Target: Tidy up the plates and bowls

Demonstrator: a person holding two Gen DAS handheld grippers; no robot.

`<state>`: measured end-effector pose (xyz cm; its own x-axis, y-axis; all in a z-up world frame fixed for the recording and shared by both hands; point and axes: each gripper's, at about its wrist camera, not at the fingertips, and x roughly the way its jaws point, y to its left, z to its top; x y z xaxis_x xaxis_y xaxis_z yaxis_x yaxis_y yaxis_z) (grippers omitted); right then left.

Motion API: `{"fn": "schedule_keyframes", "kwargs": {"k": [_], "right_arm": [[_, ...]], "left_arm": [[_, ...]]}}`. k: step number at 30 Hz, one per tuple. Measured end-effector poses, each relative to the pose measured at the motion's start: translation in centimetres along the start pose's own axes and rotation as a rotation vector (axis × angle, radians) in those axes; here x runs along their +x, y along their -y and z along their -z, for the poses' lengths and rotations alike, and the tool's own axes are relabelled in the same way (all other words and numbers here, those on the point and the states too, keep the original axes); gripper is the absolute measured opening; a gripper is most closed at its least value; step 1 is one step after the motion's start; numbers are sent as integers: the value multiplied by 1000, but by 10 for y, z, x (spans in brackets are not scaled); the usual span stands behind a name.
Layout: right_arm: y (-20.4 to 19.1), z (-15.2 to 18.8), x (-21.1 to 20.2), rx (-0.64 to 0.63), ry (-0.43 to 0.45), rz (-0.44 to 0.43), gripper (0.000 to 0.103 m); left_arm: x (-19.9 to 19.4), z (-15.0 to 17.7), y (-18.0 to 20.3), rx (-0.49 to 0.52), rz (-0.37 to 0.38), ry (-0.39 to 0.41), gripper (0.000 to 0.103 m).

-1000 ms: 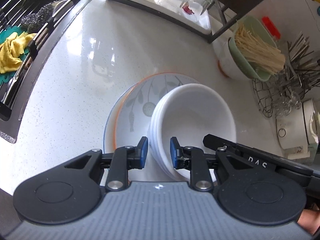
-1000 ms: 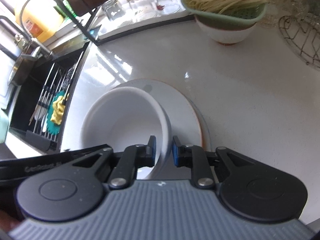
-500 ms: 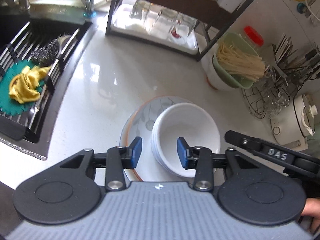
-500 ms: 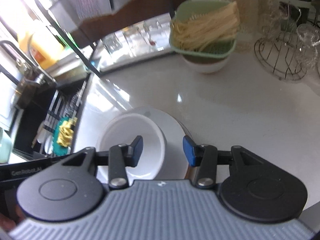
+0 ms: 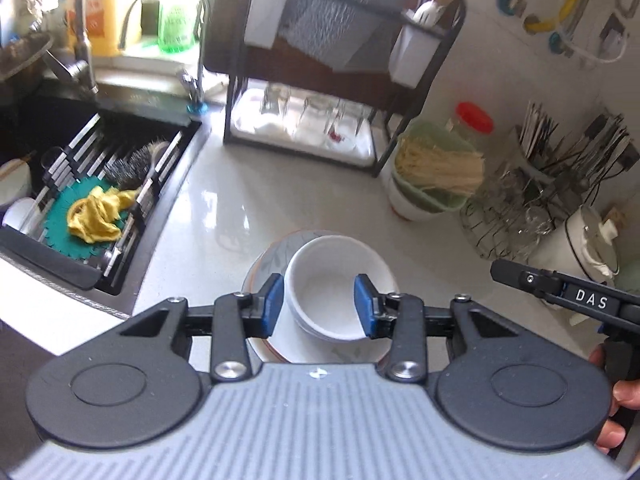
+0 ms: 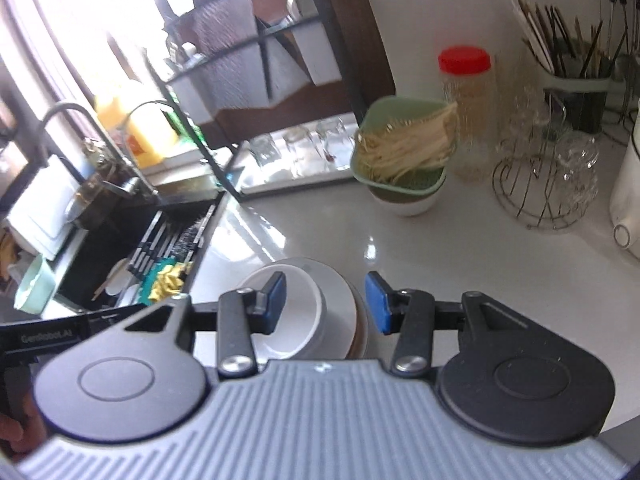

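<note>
A stack of white bowls (image 5: 334, 280) sits on a stack of plates (image 5: 266, 266) with an orange rim and leaf pattern, on the white counter. It shows in the right wrist view too, bowls (image 6: 298, 312) on plates (image 6: 340, 292). My left gripper (image 5: 319, 306) is open and empty, raised above and in front of the bowls. My right gripper (image 6: 326, 302) is open and empty, also raised above the stack. The right gripper's body (image 5: 576, 300) shows at the right of the left wrist view.
A sink (image 5: 60, 152) with a rack, brush and yellow cloth lies left. A black dish rack (image 5: 320, 92) with glasses stands behind. A green basket of noodles (image 5: 434, 168) on a white bowl, a wire glass holder (image 6: 540, 184), a red-lidded jar (image 6: 466, 112) and a utensil holder (image 5: 560, 160) stand right.
Both grippers opened, let go of the bowl stack's rim and pulled up and back. The bowls stay on the plates.
</note>
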<state>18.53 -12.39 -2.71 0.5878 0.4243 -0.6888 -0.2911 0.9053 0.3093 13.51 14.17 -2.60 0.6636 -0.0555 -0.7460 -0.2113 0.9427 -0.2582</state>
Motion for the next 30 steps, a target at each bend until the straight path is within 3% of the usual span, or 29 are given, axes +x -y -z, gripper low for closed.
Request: {"fn": "schedule_keyframes", "kwargs": {"k": [9, 17, 30], "right_arm": [[-8, 16, -68, -77, 107, -65, 47], [-18, 51, -108, -95, 179, -73, 47], [-34, 103, -138, -111, 214, 16, 48]], "left_arm": [[-74, 32, 21, 12, -66, 126, 44], [-115, 61, 29, 33, -64, 169, 44], [-118, 119, 29, 94, 26, 111, 44]]}}
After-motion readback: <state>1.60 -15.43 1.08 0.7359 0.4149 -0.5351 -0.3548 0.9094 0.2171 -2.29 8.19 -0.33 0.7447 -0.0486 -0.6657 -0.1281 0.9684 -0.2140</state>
